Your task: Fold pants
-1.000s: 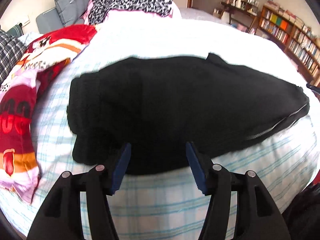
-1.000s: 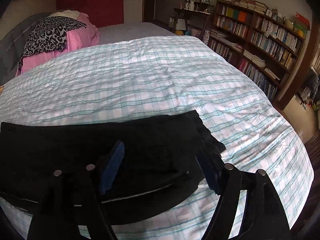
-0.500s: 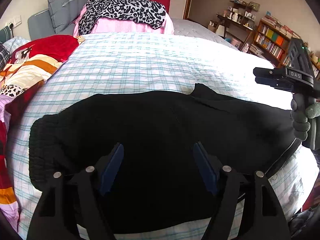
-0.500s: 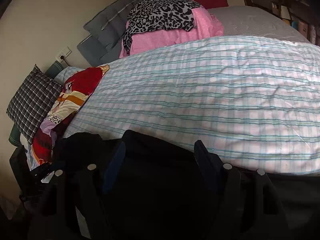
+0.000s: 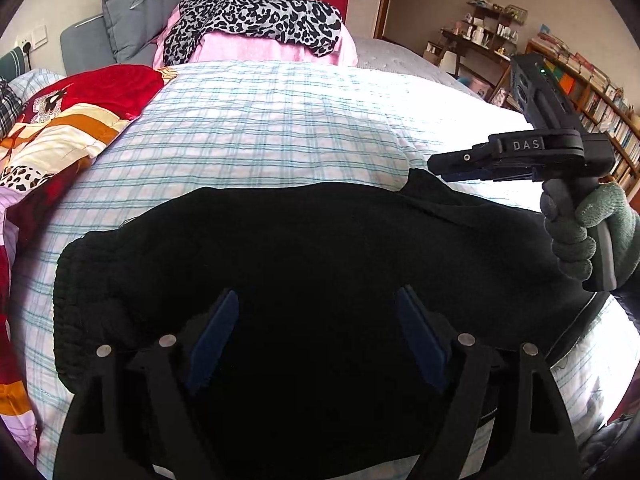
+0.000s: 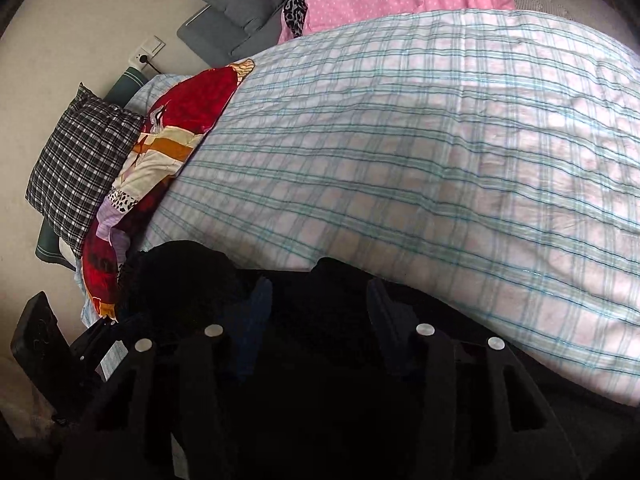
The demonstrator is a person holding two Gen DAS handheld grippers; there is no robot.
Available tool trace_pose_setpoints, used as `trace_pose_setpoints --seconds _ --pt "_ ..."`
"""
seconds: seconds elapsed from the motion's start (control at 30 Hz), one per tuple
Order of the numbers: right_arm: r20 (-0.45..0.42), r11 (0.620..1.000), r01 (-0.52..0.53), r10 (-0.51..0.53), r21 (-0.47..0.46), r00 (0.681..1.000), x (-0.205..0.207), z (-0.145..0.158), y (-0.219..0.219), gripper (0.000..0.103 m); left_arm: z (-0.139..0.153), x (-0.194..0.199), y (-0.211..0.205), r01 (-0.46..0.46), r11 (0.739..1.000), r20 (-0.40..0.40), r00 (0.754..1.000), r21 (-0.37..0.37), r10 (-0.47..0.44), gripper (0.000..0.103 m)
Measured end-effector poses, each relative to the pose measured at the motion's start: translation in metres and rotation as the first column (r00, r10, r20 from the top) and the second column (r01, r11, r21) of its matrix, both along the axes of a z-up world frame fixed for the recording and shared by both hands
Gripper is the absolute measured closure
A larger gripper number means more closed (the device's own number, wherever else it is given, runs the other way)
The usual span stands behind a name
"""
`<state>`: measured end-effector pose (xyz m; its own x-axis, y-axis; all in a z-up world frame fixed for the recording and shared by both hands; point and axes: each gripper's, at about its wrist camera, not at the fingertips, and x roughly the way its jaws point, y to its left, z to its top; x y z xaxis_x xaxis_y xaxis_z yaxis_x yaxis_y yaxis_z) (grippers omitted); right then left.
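Note:
The black pants lie folded in a long band across the near edge of the checked bedspread. My left gripper is open, low over the middle of the pants, with its blue pads apart. My right gripper shows in the left wrist view, held by a gloved hand above the pants' far right edge, turned sideways toward the left. In the right wrist view the right gripper is open over the dark pants, which are hard to make out in shadow.
A red patterned quilt lies at the bed's left side, with a plaid pillow beyond it. A pink pile with a leopard-print cloth sits at the bed's far end. Bookshelves stand at the right.
My left gripper has come in over the pants. My right gripper has swung from the pants' right end to point left across the bed and hangs above the pants' far edge.

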<state>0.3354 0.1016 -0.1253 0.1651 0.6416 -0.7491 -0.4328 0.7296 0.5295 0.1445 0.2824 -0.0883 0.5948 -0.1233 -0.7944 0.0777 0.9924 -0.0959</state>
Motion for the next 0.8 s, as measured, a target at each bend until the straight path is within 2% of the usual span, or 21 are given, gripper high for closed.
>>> trace_pose_setpoints --seconds 0.2,0.33,0.37,0.43,0.47,0.57,0.67,0.73,0.8 --pt "0.028 0.994 -0.011 0.015 -0.110 1.000 0.000 -0.013 0.012 0.054 0.001 0.004 0.003 -0.002 1.000 0.007 1.000 -0.013 0.002 0.022" --pt "0.007 0.994 -0.034 0.035 -0.100 0.999 0.002 -0.017 0.017 0.055 -0.006 0.006 0.005 -0.003 1.000 -0.004 1.000 -0.006 0.003 0.022" --pt "0.007 0.994 -0.048 0.049 -0.102 0.999 0.001 -0.017 0.020 0.061 -0.008 0.006 0.006 -0.005 1.000 -0.010 1.000 -0.007 0.005 0.022" --pt "0.008 0.991 -0.070 0.071 -0.118 0.997 -0.001 -0.019 0.026 0.096 -0.012 0.006 0.009 -0.013 1.000 -0.019 1.000 -0.007 0.013 0.022" --pt "0.013 0.990 -0.081 0.083 -0.119 0.996 -0.003 -0.019 0.028 0.099 -0.014 0.006 0.011 -0.017 1.000 -0.024 1.000 -0.008 0.017 0.022" --pt "0.100 0.989 -0.050 0.064 -0.138 0.993 -0.005 -0.007 0.030 0.100 -0.017 0.005 0.016 -0.032 0.999 -0.035 0.999 -0.007 0.031 0.022" --pt "0.199 0.992 0.025 -0.001 -0.120 0.980 0.003 0.013 0.028 0.100 -0.020 0.002 0.023 -0.051 0.998 -0.037 0.998 0.023 0.052 0.022" --pt "0.224 0.992 0.063 -0.037 -0.112 0.974 0.012 0.016 0.028 0.100 -0.026 -0.001 0.030 -0.056 0.998 -0.050 0.997 0.038 0.058 0.022" --pt "0.222 0.988 0.074 -0.042 -0.137 0.974 0.022 0.007 0.035 0.100 -0.034 -0.005 0.033 -0.045 0.997 -0.059 0.997 0.059 0.049 0.022"
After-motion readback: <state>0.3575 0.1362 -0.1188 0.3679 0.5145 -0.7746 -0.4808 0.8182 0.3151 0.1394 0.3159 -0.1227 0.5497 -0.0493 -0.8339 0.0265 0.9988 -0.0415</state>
